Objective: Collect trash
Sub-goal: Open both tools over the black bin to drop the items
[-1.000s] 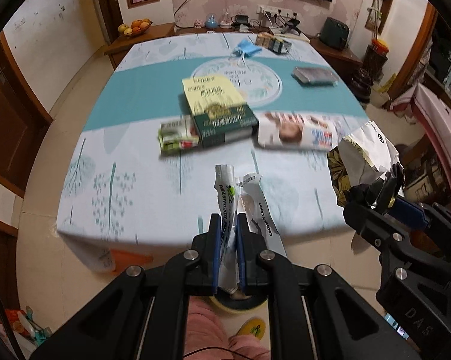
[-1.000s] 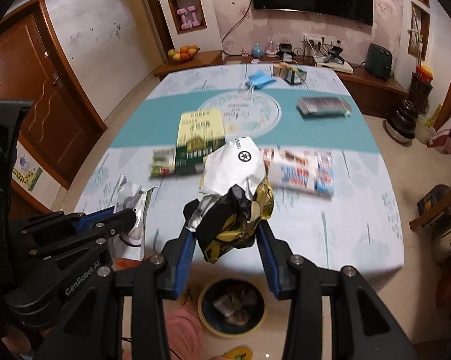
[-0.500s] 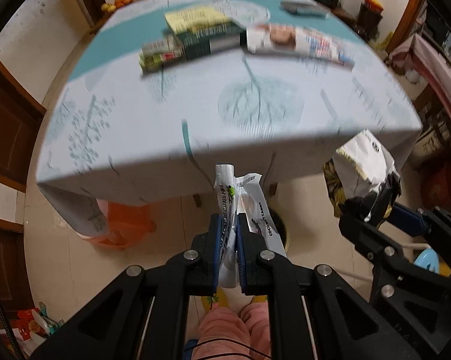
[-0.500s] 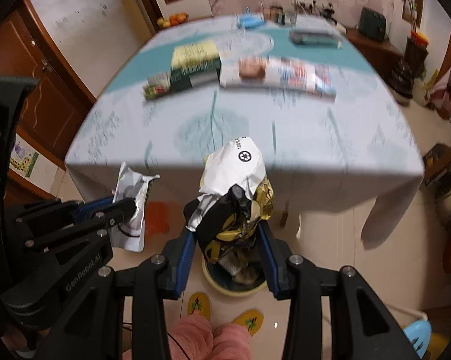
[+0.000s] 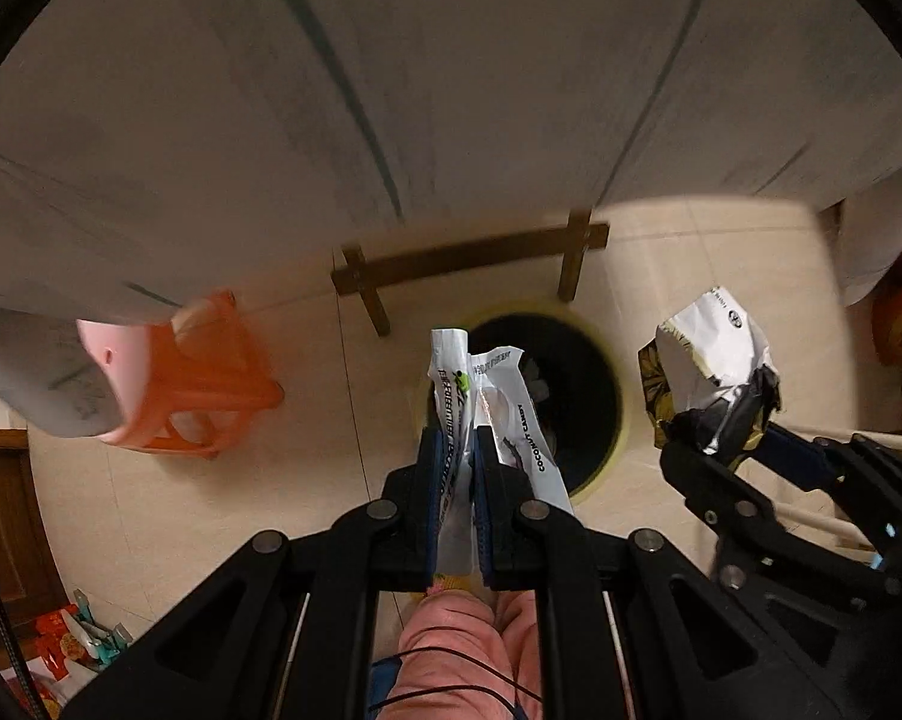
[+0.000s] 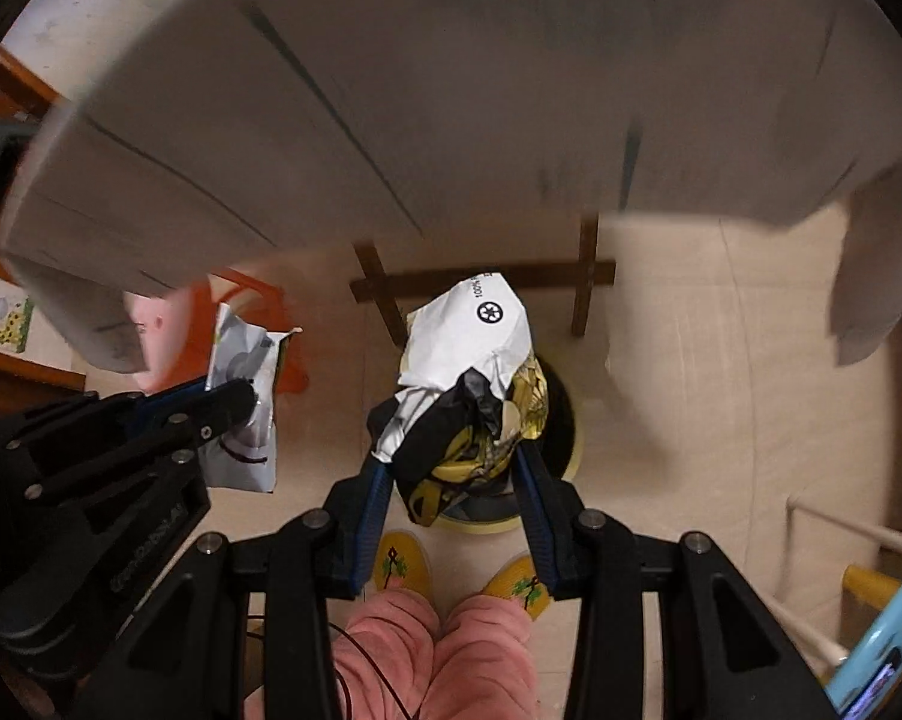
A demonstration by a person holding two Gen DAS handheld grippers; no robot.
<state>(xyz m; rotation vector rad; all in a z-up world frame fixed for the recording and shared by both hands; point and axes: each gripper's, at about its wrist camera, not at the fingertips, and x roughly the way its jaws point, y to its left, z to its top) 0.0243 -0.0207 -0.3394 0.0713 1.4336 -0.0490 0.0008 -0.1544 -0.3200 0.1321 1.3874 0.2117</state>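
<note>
My left gripper (image 5: 456, 450) is shut on white candy wrappers (image 5: 487, 402) and holds them over the near left rim of a round yellow-rimmed trash bin (image 5: 616, 414) on the floor. My right gripper (image 6: 454, 468) is shut on a crumpled white, black and gold snack bag (image 6: 469, 348) above the same bin (image 6: 574, 438). In the left wrist view the right gripper (image 5: 721, 426) and its bag (image 5: 712, 348) are to the right of the bin. In the right wrist view the left gripper (image 6: 235, 402) with its wrappers (image 6: 244, 402) is at the left.
The tablecloth's hanging edge (image 5: 391, 90) fills the top of both views, with a wooden table frame (image 5: 469, 258) behind the bin. An orange plastic stool (image 5: 205, 384) stands left of the bin. My legs and yellow slippers (image 6: 403, 564) are just below the grippers.
Both grippers have tilted and dropped from over the tabletop to below its edge, now pointing down at the floor bin. Each still holds its trash.
</note>
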